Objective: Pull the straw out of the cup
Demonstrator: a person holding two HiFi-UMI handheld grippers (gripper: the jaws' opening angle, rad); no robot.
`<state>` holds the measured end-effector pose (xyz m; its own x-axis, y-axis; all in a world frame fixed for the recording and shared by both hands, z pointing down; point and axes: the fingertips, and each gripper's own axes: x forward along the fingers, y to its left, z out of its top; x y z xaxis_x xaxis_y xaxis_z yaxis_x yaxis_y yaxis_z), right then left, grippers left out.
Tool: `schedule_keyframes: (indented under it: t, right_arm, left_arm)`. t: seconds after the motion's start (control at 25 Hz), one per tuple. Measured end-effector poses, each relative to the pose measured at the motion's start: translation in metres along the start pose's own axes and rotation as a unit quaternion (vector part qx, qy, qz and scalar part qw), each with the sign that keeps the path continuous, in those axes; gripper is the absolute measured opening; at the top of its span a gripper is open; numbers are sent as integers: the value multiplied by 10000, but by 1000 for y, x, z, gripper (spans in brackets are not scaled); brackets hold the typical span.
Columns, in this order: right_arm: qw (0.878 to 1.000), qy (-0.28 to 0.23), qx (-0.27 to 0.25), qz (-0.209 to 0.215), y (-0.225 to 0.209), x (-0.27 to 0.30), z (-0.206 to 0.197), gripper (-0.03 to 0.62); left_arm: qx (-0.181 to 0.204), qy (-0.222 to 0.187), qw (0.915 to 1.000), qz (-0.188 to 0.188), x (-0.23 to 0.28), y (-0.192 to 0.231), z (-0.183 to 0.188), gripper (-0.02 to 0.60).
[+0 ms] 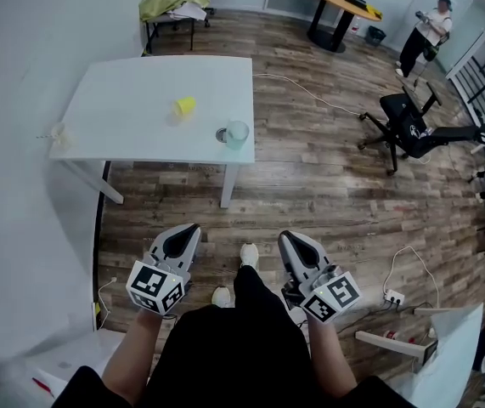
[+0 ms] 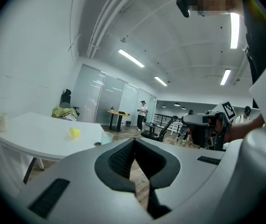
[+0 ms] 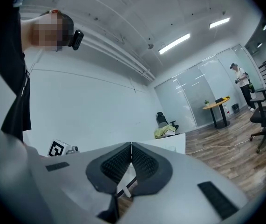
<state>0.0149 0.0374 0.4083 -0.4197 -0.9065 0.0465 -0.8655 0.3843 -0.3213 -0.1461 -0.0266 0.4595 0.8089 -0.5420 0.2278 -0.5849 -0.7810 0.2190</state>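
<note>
A small pale cup with a thin straw (image 1: 59,133) stands at the left end of the white table (image 1: 132,134); the left gripper view shows the same cup (image 2: 2,122) far to the left. A yellow cup (image 1: 185,105) lies near the table's middle, and a pale green cup (image 1: 238,133) stands at its near right corner beside a small round lid (image 1: 222,134). My left gripper (image 1: 193,229) and right gripper (image 1: 286,238) hang over the floor well short of the table. Both are shut with nothing between the jaws. The left gripper view also catches the right gripper (image 2: 206,125).
A black office chair (image 1: 412,126) stands on the wood floor to the right. A white cable (image 1: 310,96) runs past the table's right side. A round orange table (image 1: 341,2) and a person (image 1: 425,36) are at the back. A white wall (image 1: 4,100) lies left.
</note>
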Motion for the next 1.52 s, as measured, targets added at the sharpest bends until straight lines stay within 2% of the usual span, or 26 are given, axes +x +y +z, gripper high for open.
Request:
schedule_keyframes:
  t: [0.36, 0.68, 1.24, 1.52]
  right_arm:
    - [9995, 58, 16, 312, -30, 41, 12, 23]
    - [9987, 120, 42, 501, -86, 79, 31, 23]
    - [9933, 422, 30, 1080, -178, 154, 56, 21]
    - [9877, 665, 74, 1412, -212, 185, 55, 22]
  left_arm:
    - [-50, 29, 9998, 204, 30, 20, 11, 15]
    - [-13, 47, 9993, 359, 88, 40, 33, 14]
    - [-25, 26, 9953, 965, 183, 78, 67, 14]
    - [-171, 123, 9915, 1287, 221, 94, 64, 15]
